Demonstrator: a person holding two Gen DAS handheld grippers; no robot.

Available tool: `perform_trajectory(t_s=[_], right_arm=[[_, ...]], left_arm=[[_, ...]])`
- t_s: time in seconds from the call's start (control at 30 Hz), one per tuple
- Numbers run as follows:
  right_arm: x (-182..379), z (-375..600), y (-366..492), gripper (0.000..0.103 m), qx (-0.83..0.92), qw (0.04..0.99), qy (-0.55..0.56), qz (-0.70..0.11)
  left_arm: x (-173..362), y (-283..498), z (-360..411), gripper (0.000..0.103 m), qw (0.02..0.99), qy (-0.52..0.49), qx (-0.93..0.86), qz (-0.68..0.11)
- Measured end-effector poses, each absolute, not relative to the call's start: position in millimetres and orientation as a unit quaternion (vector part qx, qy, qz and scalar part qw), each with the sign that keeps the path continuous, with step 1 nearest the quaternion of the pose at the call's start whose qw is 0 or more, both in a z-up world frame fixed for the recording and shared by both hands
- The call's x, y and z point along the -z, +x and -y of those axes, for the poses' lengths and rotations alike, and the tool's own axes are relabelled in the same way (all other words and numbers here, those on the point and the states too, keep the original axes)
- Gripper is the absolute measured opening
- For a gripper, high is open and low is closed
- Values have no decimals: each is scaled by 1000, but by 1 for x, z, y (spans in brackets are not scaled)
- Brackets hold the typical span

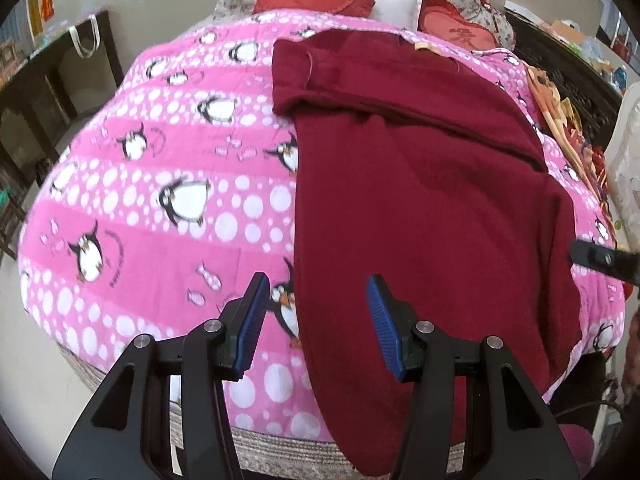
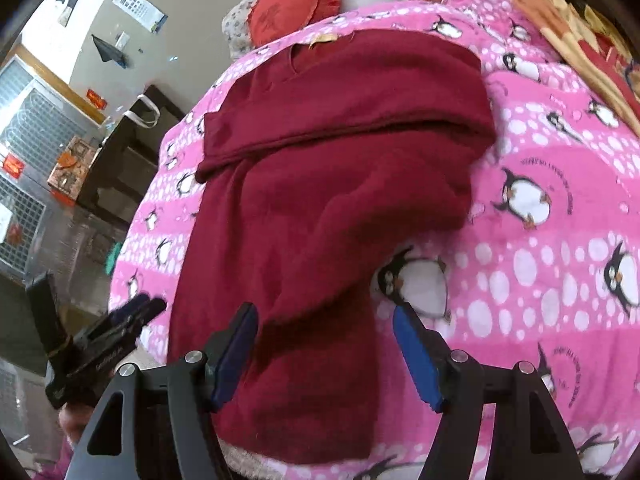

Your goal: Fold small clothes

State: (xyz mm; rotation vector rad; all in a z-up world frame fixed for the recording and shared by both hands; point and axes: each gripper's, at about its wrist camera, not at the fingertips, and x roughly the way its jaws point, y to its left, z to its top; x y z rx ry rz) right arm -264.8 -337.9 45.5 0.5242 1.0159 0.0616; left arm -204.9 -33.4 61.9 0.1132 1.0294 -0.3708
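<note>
The dark red knitted garment (image 1: 420, 184) lies lengthwise on the pink penguin-print quilt (image 1: 160, 184) covering the bed, its upper part folded across, its lower end draped over the near edge. The left gripper (image 1: 316, 316) hangs above the garment's left edge, jaws apart, gripping nothing. The right gripper (image 2: 324, 344) hangs above its lower right part, jaws apart, pads clear of the cloth.

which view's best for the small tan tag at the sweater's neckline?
Right wrist view: the tan tag lies unobstructed at the far edge of the dark red sweater and is reasonably sharp. The left wrist view also shows the tag at the sweater's far edge, but smaller and fainter against the pink penguin blanket.
</note>
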Motion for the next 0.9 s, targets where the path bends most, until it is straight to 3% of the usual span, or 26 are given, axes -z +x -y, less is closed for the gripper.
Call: perform_trajectory(t_s=[0.2, 0.23, 0.27, 0.37, 0.53, 0.6, 0.63, 0.67, 0.7, 0.9], right_arm=[[-25, 359, -237, 70, -21, 825, 309, -473], [-23, 359, -234, 56, -30, 828, 307, -469], [-24, 359, -234, 23, -31, 835, 292, -465], [-33, 355, -247, 18, -1, 861, 216, -460], [-25, 376, -273, 17, 8, 850, 231, -473], [-28, 379, -284, 21, -11, 847, 248, -470], [-32, 381, -293, 39, -26, 845, 265, -463], [-33, 381, -299, 65, -36, 843, 278, -459], [-34, 380, -305, 73, -47, 840, 291, -456], [-41, 362, -325, 75, -72, 832, 299, -462]], left_arm=[[-43, -204, 32, 50, 834, 33, 184, -520], [-40, -203, 32, 50, 831, 33, 184, -524], [-38, -203, 32, 50, 828, 31, 184, -529], [-37, -204, 29, 50, 822, 24, 190, -537], [-31, -209, 21, 56, 810, 0, 194, -553], [-29, -213, 19, 58, 808, -8, 196, -555], [-30, -216, 18, 58, 808, -8, 198, -555], [-30, -218, 18, 59, 807, -8, 200, -556], [-31, -220, 17, 59, 804, -9, 203, -559], [-30, -229, 5, 61, 796, -41, 205, -568]])
